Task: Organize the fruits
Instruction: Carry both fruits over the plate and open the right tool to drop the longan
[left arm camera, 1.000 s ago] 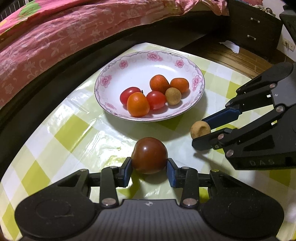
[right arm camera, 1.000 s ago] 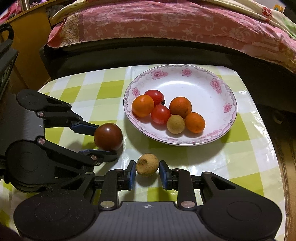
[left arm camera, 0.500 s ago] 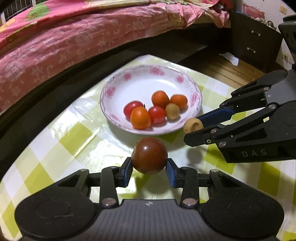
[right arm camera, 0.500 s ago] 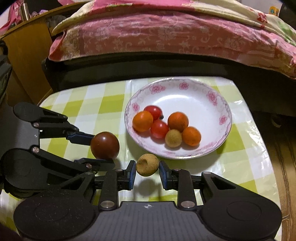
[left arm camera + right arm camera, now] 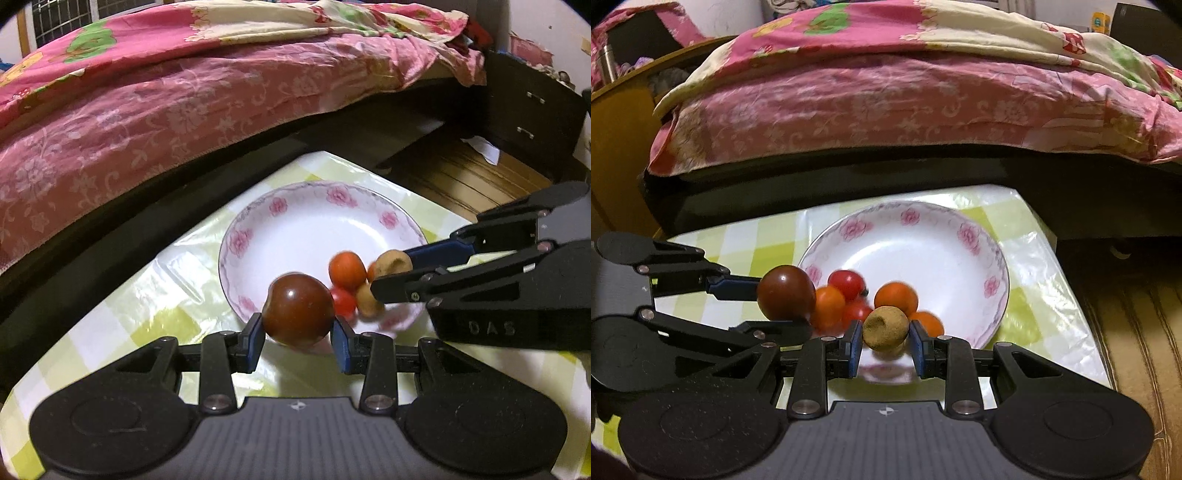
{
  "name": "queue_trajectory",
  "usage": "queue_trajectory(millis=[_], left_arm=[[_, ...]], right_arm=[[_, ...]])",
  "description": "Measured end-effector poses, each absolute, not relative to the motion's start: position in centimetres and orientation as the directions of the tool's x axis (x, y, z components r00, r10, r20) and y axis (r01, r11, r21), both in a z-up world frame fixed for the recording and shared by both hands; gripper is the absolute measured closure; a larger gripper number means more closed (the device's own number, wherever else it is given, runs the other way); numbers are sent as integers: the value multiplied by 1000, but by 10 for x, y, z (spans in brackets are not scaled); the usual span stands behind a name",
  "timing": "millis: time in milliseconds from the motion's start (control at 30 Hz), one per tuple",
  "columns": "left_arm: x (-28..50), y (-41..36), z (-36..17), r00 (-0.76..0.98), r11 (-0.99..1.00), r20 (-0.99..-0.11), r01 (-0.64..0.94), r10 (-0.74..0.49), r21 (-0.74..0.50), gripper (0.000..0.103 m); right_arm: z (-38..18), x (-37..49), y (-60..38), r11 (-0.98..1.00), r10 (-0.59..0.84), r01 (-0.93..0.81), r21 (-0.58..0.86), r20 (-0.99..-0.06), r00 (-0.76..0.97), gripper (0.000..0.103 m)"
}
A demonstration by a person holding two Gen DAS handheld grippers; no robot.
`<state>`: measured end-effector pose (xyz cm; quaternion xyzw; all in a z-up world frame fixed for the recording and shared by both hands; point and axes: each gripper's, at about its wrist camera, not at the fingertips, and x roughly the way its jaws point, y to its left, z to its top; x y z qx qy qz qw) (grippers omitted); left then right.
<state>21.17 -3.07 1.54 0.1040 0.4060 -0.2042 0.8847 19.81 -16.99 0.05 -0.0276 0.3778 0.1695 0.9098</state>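
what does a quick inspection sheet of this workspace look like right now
surface: green-checked tablecloth under glossy plastic
job's things: floral plate holding small red and orange fruits; dark tomato; tan fruit
clutter: nothing seen
grippers: left gripper shut on dark tomato, right gripper shut on tan fruit, both raised at the plate's near edge
cables: nothing seen
surroundings: bed with pink quilt, dark drawer unit, wooden floor
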Motion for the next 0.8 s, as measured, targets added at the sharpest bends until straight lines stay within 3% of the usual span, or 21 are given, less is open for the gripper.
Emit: queue_trajectory(millis=[800], left_arm=[[243, -54, 1, 597, 898, -753, 440, -276, 20, 56]], right_arm=[[-10, 245, -182, 955, 253, -289, 64, -684, 684, 77]])
